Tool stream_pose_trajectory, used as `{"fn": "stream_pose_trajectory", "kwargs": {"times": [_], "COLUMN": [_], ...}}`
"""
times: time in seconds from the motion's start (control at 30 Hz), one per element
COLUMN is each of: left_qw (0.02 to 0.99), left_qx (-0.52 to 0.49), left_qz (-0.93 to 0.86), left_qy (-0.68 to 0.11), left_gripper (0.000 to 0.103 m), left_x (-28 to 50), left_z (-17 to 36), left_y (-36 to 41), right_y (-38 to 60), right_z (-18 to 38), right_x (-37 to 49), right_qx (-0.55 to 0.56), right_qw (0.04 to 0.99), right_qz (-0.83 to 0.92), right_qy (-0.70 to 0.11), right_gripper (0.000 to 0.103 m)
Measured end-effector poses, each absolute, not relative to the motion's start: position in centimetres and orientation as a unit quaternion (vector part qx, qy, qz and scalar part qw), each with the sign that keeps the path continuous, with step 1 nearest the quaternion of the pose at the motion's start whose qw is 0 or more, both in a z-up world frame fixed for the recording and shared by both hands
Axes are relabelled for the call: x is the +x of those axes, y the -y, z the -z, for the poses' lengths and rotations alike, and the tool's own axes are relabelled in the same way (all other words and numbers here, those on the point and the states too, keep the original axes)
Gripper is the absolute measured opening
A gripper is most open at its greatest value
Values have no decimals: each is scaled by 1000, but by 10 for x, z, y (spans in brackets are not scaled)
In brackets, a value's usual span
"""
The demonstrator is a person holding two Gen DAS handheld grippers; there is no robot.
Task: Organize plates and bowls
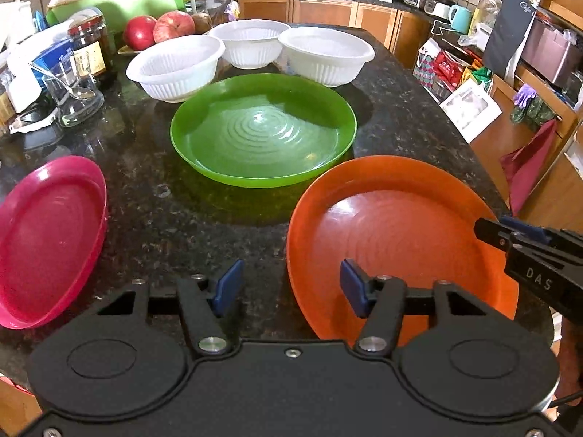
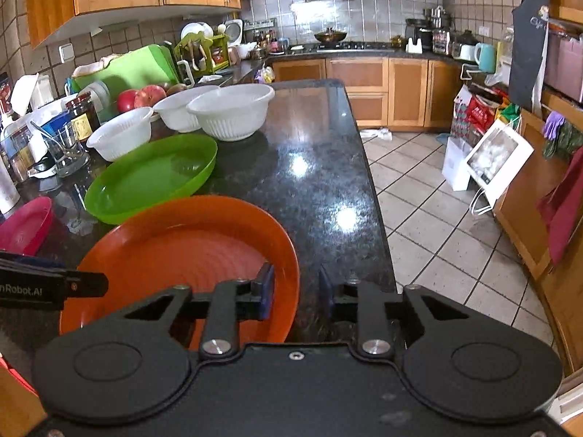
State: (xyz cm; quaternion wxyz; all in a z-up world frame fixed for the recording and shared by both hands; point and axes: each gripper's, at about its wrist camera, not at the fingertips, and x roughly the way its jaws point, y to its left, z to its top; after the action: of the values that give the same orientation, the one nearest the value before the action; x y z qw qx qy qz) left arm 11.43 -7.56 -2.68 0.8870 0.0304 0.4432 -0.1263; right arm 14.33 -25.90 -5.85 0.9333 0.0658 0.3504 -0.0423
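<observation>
Right gripper, released, straddles the orange plate rim at 3 o'clock; left gripper also released. Plate on desk looks light, stiff, slick: pinch its rim.

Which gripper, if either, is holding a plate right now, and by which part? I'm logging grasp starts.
Neither. The left gripper is open over the counter, and the right gripper is open astride the orange plate's right rim, not clamped.
</observation>
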Motion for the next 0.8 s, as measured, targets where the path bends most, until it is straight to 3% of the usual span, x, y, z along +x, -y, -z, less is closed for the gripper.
{"fn": "stream_pose_trajectory", "kwargs": {"times": [0.43,0.6,0.73,0.8], "left_qw": [884,881,883,883], "left_qx": [28,21,24,24], "left_qz": [125,137,130,125], "left_qy": [-450,-452,-451,-451], "left_gripper": [52,36,35,27], "left_x": [118,117,116,117], "left_z": [30,29,29,28], "left_y": [82,84,87,86], "right_y": [260,261,262,262], "right_z": [60,59,59,59], "right_x": [141,140,141,141], "right_qx": [68,69,73,72], "right_qw": [936,936,936,936], "right_qz": [24,17,16,17], "right_qy": [-345,-344,-345,-345], "right_gripper": [16,15,14,14]}}
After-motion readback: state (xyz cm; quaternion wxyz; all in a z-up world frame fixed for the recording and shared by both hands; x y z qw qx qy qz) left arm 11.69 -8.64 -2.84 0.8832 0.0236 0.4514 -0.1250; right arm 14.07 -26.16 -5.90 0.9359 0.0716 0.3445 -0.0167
